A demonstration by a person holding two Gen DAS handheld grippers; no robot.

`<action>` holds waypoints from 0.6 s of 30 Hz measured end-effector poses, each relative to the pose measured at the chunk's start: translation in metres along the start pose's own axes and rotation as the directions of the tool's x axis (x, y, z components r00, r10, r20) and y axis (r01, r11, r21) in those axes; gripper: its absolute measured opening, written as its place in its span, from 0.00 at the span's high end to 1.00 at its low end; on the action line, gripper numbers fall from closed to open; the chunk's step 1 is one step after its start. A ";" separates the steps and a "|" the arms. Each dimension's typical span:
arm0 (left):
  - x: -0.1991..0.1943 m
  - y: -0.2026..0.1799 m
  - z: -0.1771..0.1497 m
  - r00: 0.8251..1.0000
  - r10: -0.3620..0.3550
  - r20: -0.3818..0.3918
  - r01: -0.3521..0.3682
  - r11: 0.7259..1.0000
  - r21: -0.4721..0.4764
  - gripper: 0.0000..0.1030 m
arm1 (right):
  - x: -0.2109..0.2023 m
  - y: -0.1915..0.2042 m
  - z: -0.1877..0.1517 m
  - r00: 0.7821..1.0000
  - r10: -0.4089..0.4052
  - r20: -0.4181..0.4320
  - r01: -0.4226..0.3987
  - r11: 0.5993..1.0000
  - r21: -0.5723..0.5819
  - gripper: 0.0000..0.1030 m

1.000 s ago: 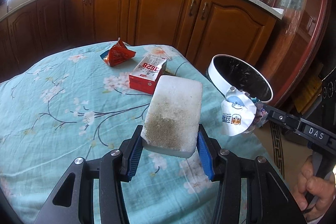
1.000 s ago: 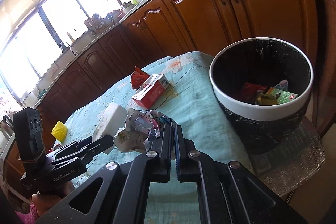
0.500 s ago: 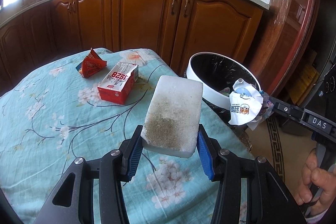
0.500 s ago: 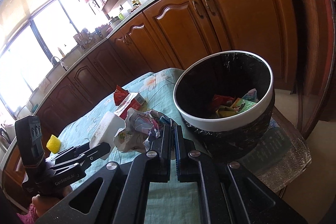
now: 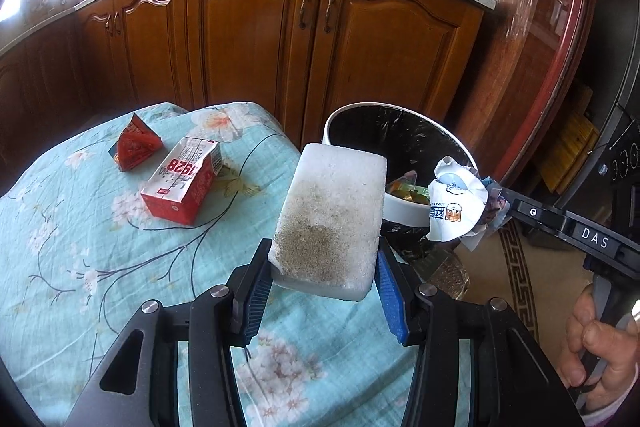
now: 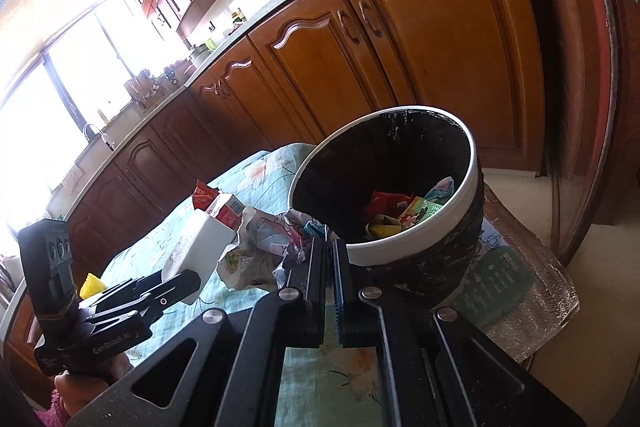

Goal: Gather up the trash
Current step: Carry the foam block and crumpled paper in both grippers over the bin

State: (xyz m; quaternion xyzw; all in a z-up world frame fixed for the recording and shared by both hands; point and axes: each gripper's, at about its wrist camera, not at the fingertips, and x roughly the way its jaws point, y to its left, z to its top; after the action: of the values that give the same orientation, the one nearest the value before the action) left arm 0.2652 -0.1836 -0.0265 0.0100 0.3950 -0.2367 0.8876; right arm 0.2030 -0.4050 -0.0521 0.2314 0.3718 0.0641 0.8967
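Observation:
My left gripper (image 5: 324, 267) is shut on a dirty white sponge (image 5: 332, 211) and holds it above the table near the bin. My right gripper (image 6: 330, 259) is shut on a crumpled white wrapper (image 6: 264, 247), which also shows in the left wrist view (image 5: 456, 207), just beside the rim of the white bin (image 6: 400, 243) with a black liner. The bin (image 5: 404, 205) holds several coloured wrappers (image 6: 400, 215). A red carton (image 5: 182, 183) and a red wrapper (image 5: 134, 143) lie on the teal floral tablecloth (image 5: 80, 247).
The bin stands on a glass-topped stand (image 6: 516, 283) at the table's right end. Wooden kitchen cabinets (image 5: 256, 27) run behind the table. A yellow object (image 6: 90, 283) lies on the table near the left hand. A wooden-framed glass door (image 5: 532, 27) is at the right.
Both grippers have moved toward the bin with their loads. The bin now looks nearer and larger in both views, and the wrapper sits at its rim.

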 end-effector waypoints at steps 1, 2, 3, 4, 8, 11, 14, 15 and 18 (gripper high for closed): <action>0.001 -0.001 0.001 1.000 0.000 0.000 0.000 1.000 0.002 0.54 | 0.000 -0.002 0.001 1.000 -0.003 0.001 0.003 1.000 0.004 0.97; 0.003 -0.003 0.003 1.000 -0.002 -0.002 0.002 1.000 0.006 0.54 | 0.001 -0.004 0.002 1.000 -0.004 0.002 0.004 1.000 0.007 0.97; 0.004 -0.004 0.004 1.000 -0.003 -0.002 0.003 1.000 0.008 0.54 | 0.000 -0.005 0.004 1.000 -0.008 0.004 0.008 1.000 0.009 0.97; 0.006 -0.005 0.006 1.000 -0.006 -0.003 0.006 1.000 0.010 0.54 | 0.000 -0.006 0.005 1.000 -0.014 0.008 0.014 1.000 0.010 0.97; 0.013 -0.011 0.013 1.000 -0.011 -0.007 0.011 1.000 0.022 0.54 | 0.002 -0.009 0.012 1.000 -0.025 0.017 0.025 1.000 0.006 0.97; 0.021 -0.015 0.021 1.000 -0.012 -0.007 0.012 0.999 0.030 0.54 | 0.004 -0.010 0.018 0.999 -0.035 0.026 0.035 0.999 -0.006 0.97; 0.030 -0.019 0.029 1.000 -0.009 -0.010 0.010 0.999 0.041 0.54 | 0.007 -0.013 0.027 0.998 -0.050 0.036 0.050 0.999 -0.009 0.97; 0.034 -0.021 0.033 1.000 -0.007 -0.011 0.008 0.999 0.048 0.54 | 0.008 -0.015 0.030 0.998 -0.055 0.039 0.055 0.998 -0.009 0.97; 0.045 -0.028 0.043 1.000 0.002 -0.019 -0.001 0.997 0.073 0.54 | 0.013 -0.018 0.040 0.996 -0.075 0.046 0.076 0.997 -0.011 0.97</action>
State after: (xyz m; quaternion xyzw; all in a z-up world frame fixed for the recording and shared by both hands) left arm 0.3092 -0.2354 -0.0246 0.0449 0.3944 -0.2501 0.8831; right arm 0.2391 -0.4320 -0.0443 0.2128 0.3592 0.0274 0.9083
